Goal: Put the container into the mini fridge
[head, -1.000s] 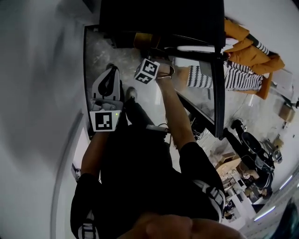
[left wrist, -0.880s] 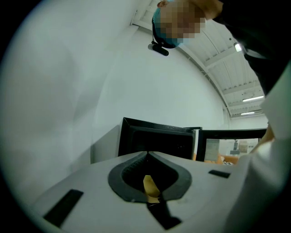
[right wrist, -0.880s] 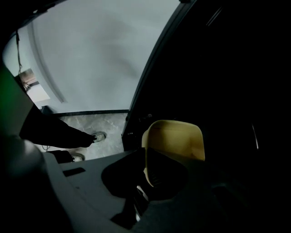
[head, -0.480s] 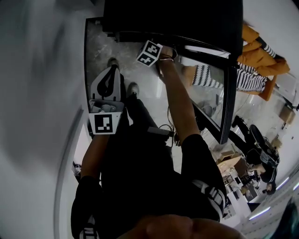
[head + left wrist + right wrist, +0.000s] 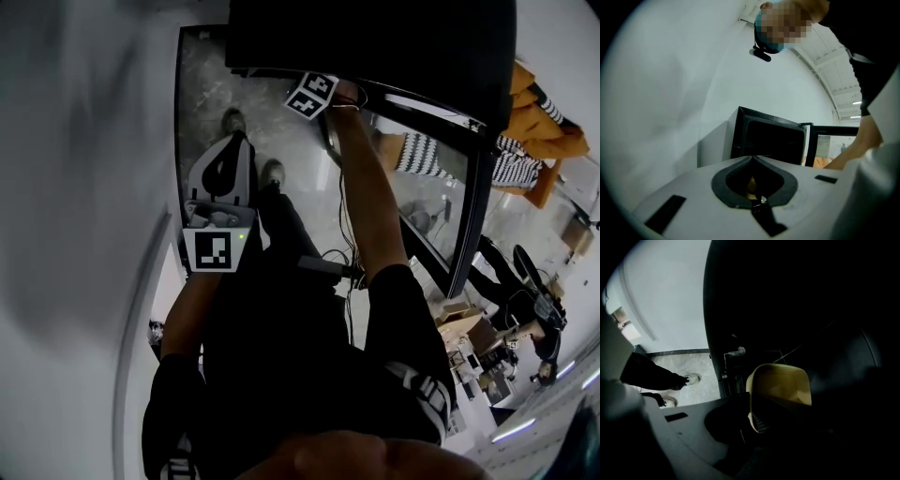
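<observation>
The black mini fridge [image 5: 375, 37] stands open at the top of the head view, its glass door [image 5: 469, 216] swung out to the right. My right gripper [image 5: 752, 416] is shut on a tan open-topped container [image 5: 780, 383], held inside the fridge's dark interior. In the head view only this gripper's marker cube [image 5: 311, 94] shows at the fridge mouth; the jaws and container are hidden. My left gripper [image 5: 232, 139] hangs low at the left, away from the fridge. Its jaws [image 5: 752, 158] are shut on nothing and point toward the fridge [image 5: 768, 140].
The person's shoes [image 5: 270, 173] stand on the pale marbled floor [image 5: 202, 94] in front of the fridge. A white wall [image 5: 84, 187] runs along the left. Orange and striped clothing [image 5: 525, 131] lies beyond the door, and clutter [image 5: 478, 337] sits at the lower right.
My right arm has reached farther forward, carrying the container deeper into the fridge; its cube now sits at the opening. The left gripper has stayed put.
</observation>
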`<action>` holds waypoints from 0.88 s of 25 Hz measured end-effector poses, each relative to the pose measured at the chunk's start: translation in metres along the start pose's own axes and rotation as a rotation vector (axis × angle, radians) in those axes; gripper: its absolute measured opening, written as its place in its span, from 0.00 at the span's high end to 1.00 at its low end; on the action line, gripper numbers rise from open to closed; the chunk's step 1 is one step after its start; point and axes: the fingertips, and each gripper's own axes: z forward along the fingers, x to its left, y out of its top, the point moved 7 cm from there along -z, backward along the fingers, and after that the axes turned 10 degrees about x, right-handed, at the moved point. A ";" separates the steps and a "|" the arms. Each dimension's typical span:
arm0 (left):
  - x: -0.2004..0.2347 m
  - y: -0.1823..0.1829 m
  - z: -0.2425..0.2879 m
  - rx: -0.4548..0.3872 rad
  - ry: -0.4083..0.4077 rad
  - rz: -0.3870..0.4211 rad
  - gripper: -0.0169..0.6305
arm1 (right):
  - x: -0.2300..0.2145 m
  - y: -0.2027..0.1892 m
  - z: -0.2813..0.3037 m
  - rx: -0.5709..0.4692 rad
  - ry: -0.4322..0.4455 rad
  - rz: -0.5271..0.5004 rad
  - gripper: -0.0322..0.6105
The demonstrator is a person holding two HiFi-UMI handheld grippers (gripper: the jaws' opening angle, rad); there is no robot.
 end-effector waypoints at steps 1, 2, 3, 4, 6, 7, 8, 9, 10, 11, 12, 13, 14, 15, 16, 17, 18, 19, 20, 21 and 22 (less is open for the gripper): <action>0.001 -0.001 0.001 0.006 -0.003 0.000 0.97 | 0.000 0.000 0.002 0.001 0.004 0.002 0.93; 0.002 -0.002 0.002 0.007 -0.004 -0.001 0.97 | 0.001 0.000 0.005 0.003 0.008 0.003 0.93; 0.002 -0.001 0.003 0.000 -0.005 -0.005 0.97 | 0.002 0.000 0.007 0.004 0.012 0.004 0.93; 0.002 -0.001 0.004 -0.008 -0.006 -0.009 0.97 | 0.003 0.000 0.009 0.004 0.014 0.005 0.93; 0.002 0.000 0.007 -0.012 -0.008 -0.008 0.97 | 0.005 -0.001 0.011 0.004 0.016 0.003 0.93; 0.002 0.000 0.008 -0.012 -0.009 -0.005 0.97 | 0.005 0.000 0.012 0.005 0.017 0.001 0.93; 0.002 0.000 0.009 -0.014 -0.010 -0.003 0.97 | 0.006 0.000 0.013 0.005 0.020 -0.001 0.93; 0.002 0.001 0.009 -0.017 -0.011 -0.004 0.97 | 0.007 0.001 0.014 0.007 0.022 -0.004 0.93; 0.002 0.000 0.010 -0.014 -0.013 -0.007 0.97 | 0.008 0.001 0.014 0.009 0.023 -0.007 0.93; 0.002 -0.001 0.009 -0.005 -0.015 -0.010 0.97 | 0.009 0.001 0.014 0.012 0.025 -0.008 0.93; 0.002 -0.002 0.010 0.003 -0.017 -0.011 0.97 | 0.010 0.001 0.015 0.014 0.027 -0.009 0.93; 0.002 -0.002 0.010 0.003 -0.019 -0.009 0.97 | 0.011 0.000 0.016 0.017 0.029 -0.009 0.93; 0.002 -0.001 0.011 -0.002 -0.018 -0.008 0.97 | 0.012 0.000 0.017 0.019 0.032 -0.010 0.93; 0.002 -0.001 0.011 -0.005 -0.016 -0.011 0.97 | 0.013 0.000 0.018 0.019 0.035 -0.010 0.93; 0.002 -0.002 0.011 -0.004 -0.014 -0.016 0.97 | 0.014 0.000 0.018 0.019 0.038 -0.013 0.93; 0.003 -0.003 0.011 0.000 -0.013 -0.019 0.97 | 0.015 0.000 0.019 0.019 0.040 -0.018 0.93; 0.003 -0.003 0.011 0.001 -0.012 -0.020 0.97 | 0.017 0.000 0.019 0.020 0.041 -0.024 0.93; 0.003 -0.003 0.011 0.002 -0.011 -0.021 0.97 | 0.018 0.001 0.019 0.020 0.041 -0.028 0.93; 0.003 -0.004 0.010 0.006 -0.010 -0.022 0.97 | 0.019 0.001 0.020 0.020 0.041 -0.030 0.93; 0.003 -0.005 0.009 0.010 -0.009 -0.023 0.97 | 0.019 0.001 0.020 0.020 0.041 -0.030 0.93; 0.003 -0.005 0.009 0.010 -0.007 -0.025 0.97 | 0.019 0.002 0.020 0.020 0.041 -0.029 0.93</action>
